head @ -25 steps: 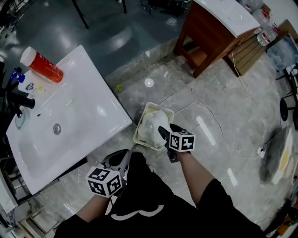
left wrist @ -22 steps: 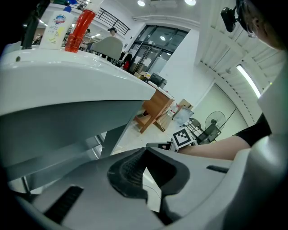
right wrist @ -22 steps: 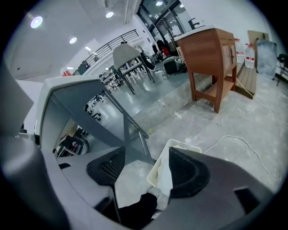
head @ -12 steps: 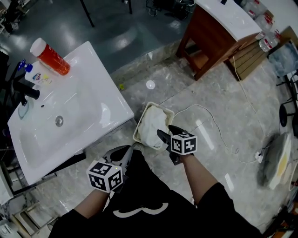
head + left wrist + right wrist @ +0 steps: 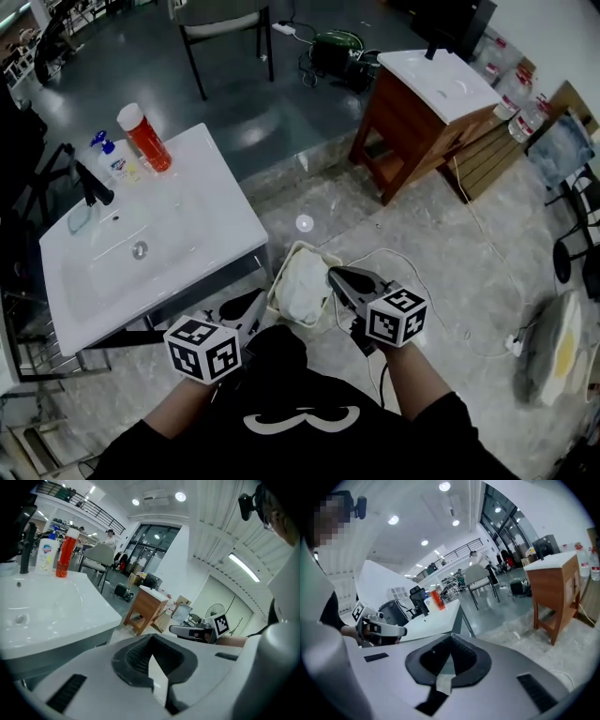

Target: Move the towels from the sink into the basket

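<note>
floor tiles [image 5: 422, 225] bear basket [image 5: 315, 248], towel [image 5: 300, 279] lengthwise inside; left gripper [image 5: 257, 297] and right gripper [image 5: 332, 273] jaws pressed together.

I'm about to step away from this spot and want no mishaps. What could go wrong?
The basket holding the towel sits on the floor right in front of the person, so a step forward could kick or tip it. A white cable loops across the floor beside the basket and could catch a foot.
</note>
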Motion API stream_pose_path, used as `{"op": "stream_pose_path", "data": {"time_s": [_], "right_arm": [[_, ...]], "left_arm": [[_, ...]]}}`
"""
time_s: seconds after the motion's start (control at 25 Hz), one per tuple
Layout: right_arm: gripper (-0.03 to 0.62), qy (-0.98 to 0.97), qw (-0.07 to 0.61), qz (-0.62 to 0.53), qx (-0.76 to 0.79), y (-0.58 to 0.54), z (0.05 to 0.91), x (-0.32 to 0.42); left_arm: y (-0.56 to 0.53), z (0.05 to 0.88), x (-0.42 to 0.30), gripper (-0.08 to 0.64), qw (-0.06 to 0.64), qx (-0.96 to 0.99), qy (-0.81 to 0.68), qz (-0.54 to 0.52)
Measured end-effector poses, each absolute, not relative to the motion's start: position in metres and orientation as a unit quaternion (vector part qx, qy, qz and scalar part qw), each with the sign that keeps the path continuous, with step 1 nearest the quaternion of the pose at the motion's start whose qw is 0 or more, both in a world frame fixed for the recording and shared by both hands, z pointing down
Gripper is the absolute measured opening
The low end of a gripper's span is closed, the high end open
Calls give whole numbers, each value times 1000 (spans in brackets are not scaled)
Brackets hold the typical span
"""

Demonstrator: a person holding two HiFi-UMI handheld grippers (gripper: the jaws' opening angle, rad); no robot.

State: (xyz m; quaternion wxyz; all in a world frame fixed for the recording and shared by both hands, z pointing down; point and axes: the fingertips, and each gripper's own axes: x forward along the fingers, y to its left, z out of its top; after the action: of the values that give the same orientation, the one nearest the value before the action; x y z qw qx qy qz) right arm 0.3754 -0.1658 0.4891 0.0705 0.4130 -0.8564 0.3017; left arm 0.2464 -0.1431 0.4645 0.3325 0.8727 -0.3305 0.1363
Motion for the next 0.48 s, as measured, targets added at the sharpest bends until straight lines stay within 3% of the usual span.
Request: {"op": "stream_pose_path", "data": {"time_s": [0.48], "right_arm": [[3, -929, 7, 168, 328, -107, 302, 354]], "left_arm": [[-111, 318, 267, 5, 256, 922, -285, 48]]}}
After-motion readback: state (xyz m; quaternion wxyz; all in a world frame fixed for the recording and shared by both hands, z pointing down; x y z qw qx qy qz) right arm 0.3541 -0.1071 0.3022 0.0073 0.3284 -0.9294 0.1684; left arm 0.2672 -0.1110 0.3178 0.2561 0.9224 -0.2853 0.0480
